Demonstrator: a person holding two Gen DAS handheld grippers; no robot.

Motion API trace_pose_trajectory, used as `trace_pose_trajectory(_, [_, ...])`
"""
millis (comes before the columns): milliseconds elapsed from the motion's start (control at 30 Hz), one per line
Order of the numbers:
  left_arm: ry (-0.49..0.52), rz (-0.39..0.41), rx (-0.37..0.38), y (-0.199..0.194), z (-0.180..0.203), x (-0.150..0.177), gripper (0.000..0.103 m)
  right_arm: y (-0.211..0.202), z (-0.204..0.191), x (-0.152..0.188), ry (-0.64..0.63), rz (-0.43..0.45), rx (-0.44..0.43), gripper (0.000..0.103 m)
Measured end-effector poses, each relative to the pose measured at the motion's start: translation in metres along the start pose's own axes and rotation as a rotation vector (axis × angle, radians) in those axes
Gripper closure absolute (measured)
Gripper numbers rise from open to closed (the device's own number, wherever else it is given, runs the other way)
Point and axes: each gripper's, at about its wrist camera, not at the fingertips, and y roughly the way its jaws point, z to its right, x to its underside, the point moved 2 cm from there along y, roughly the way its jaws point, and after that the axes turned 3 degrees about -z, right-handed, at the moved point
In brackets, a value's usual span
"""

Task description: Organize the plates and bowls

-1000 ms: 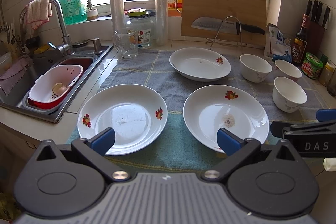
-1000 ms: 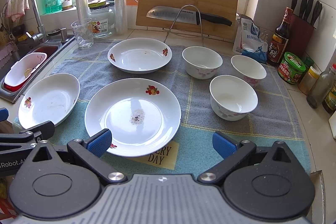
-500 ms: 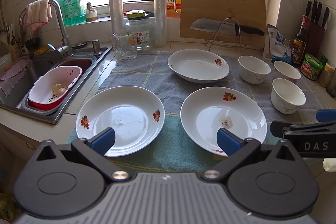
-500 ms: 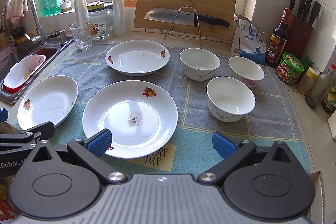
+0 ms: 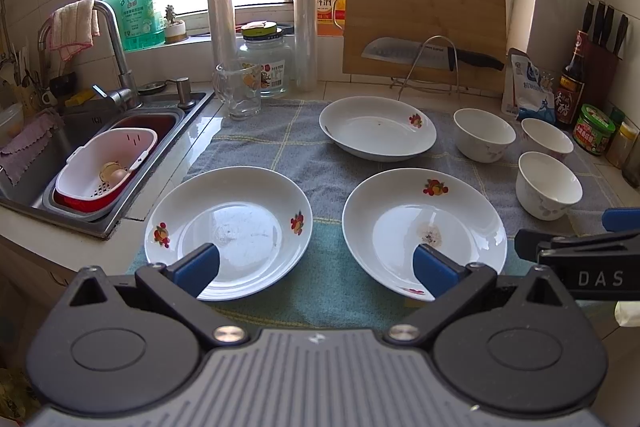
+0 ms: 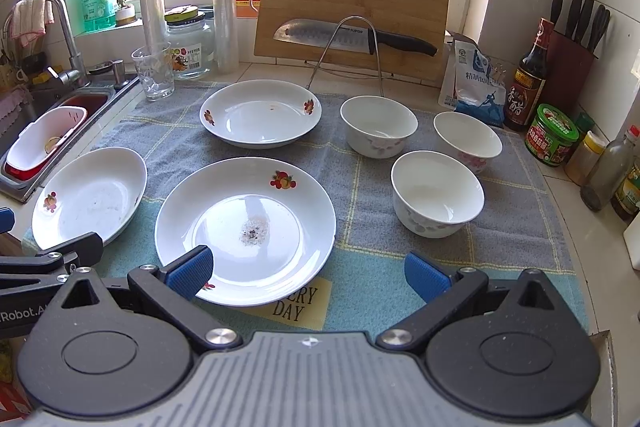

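Left wrist view shows the left gripper with its fingers spread wide and holding nothing, poised above the near edge of the towel. Three plates lie separately on that towel: the near-left plate, the near-centre plate and the far plate, none touching another. To the right, three bowls stand apart from each other, unstacked. In the right wrist view the right gripper is likewise released and empty, low over the near-centre plate's front rim and the towel beside it. Judging by this layout, no stacking has begun; all six pieces remain to be gathered, plates with plates and bowls with bowls. The near-centre plate carries a small dark residue.
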Motion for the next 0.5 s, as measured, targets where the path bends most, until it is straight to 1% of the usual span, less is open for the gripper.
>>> trace_pose_trajectory(500, [0.002, -0.001, 0.001, -0.0016, 0.002, -0.0018, 0.001, 0.0007, 0.0024, -0.0027, 0.001, 0.001, 0.002, 0.0])
